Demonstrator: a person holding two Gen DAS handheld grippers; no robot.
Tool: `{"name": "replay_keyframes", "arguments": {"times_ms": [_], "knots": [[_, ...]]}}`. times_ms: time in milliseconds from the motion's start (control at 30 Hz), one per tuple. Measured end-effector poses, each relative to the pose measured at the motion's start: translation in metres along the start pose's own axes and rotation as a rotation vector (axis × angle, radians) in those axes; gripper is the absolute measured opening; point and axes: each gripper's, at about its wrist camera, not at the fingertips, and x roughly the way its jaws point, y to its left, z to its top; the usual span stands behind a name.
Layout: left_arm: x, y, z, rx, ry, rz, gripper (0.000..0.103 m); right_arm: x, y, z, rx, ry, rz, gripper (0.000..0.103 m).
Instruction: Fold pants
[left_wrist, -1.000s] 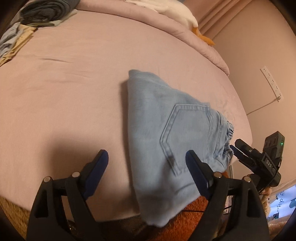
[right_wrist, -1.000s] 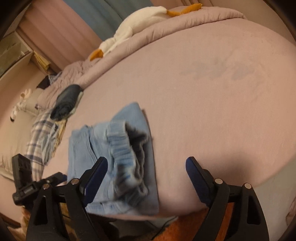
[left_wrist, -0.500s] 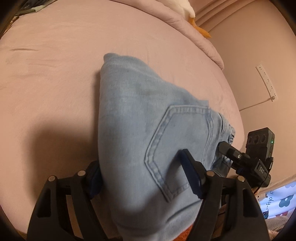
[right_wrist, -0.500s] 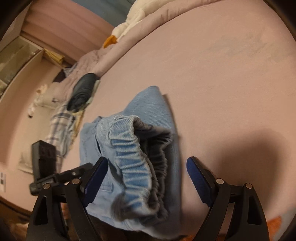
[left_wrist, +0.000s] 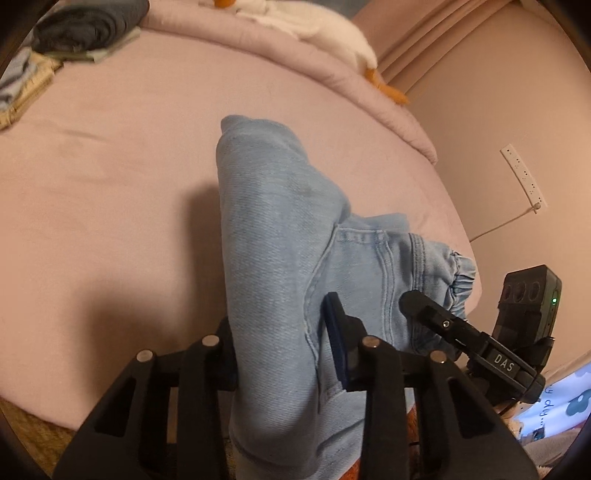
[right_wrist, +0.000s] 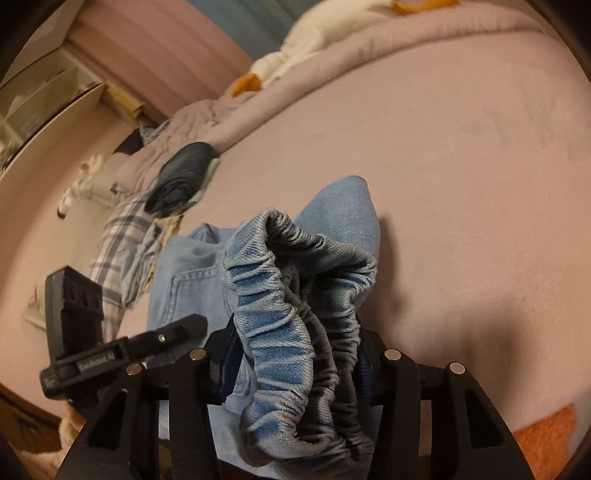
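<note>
The light blue denim pants (left_wrist: 280, 229) lie folded at the near edge of the pink bed (left_wrist: 110, 177), back pocket facing up. My left gripper (left_wrist: 282, 350) is shut on the folded near end of the pants. My right gripper (right_wrist: 295, 365) is shut on the bunched elastic waistband (right_wrist: 280, 317) of the pants (right_wrist: 192, 280). The right gripper also shows in the left wrist view (left_wrist: 461, 332), at the waistband side. The left gripper shows in the right wrist view (right_wrist: 122, 350), low on the left.
A pile of folded clothes (left_wrist: 81, 33) with a dark roll (right_wrist: 181, 177) and a plaid garment (right_wrist: 122, 236) sits at the bed's far left. A white goose plush (left_wrist: 314, 33) lies on the rolled duvet. A wall socket strip (left_wrist: 522, 177) is on the right.
Both grippers moved in over the pants and closed, the left on the folded end, the right on the waistband. The cloth is now bunched and lifted between the fingers.
</note>
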Motion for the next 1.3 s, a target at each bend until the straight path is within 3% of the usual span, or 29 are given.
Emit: {"name": "replay_keyframes", "arguments": {"times_ms": [333,567,900,1300], "knots": [[-0.049,0.006,0.018,0.041,-0.127,0.018,0.037,-0.015,0.053,0.027,-0.124,-0.076,0.007,0.052],[-0.048,0.022,0.039,0.043,-0.165,0.049,0.038,0.005,0.078,0.050,-0.169,-0.072,-0.007,0.052],[-0.013,0.050,0.076,0.009,-0.122,0.039,0.038,0.038,0.086,0.069,-0.162,-0.055,-0.063,0.052],[0.044,0.080,0.077,-0.060,0.007,0.092,0.041,0.087,0.058,0.063,-0.082,0.050,-0.127,0.053]]}}
